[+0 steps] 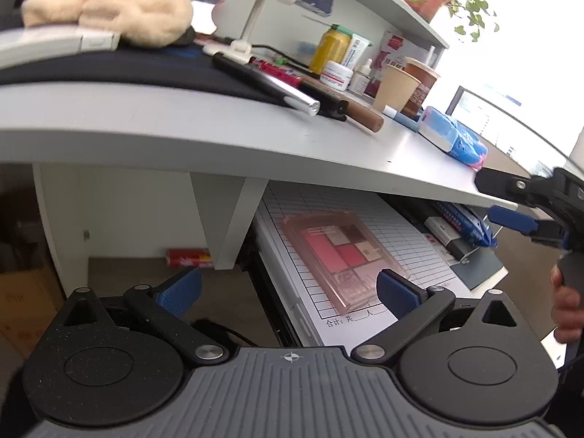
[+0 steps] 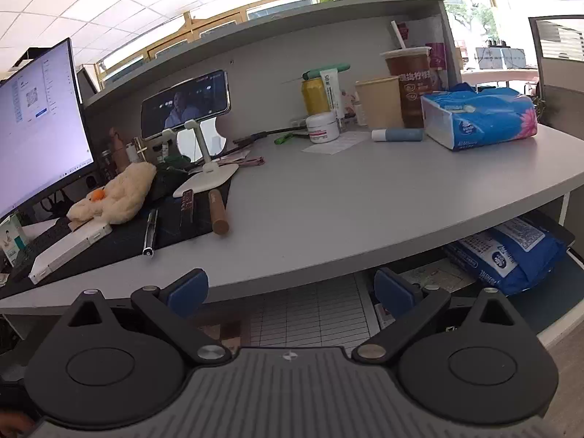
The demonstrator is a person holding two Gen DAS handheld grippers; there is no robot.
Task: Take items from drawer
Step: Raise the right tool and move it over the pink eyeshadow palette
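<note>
The drawer (image 1: 292, 314) under the grey desk stands open. A clear pink makeup palette (image 1: 343, 255) lies in it on a ruled paper form (image 1: 412, 244). A blue packet (image 2: 511, 252) and a dark notebook (image 1: 478, 266) lie at the drawer's right end. My left gripper (image 1: 288, 294) is open and empty, just in front of the palette's near end. My right gripper (image 2: 290, 290) is open and empty above the drawer's front, level with the desk edge; it also shows in the left wrist view (image 1: 522, 204).
The desk top (image 2: 328, 211) overhangs the drawer. On it lie a brown cylinder (image 2: 218, 211), a pen (image 2: 150, 231), a plush toy (image 2: 116, 193), a phone stand (image 2: 206, 179), cups (image 2: 379, 102) and a tissue pack (image 2: 481, 116). A red can (image 1: 188, 257) lies under the desk.
</note>
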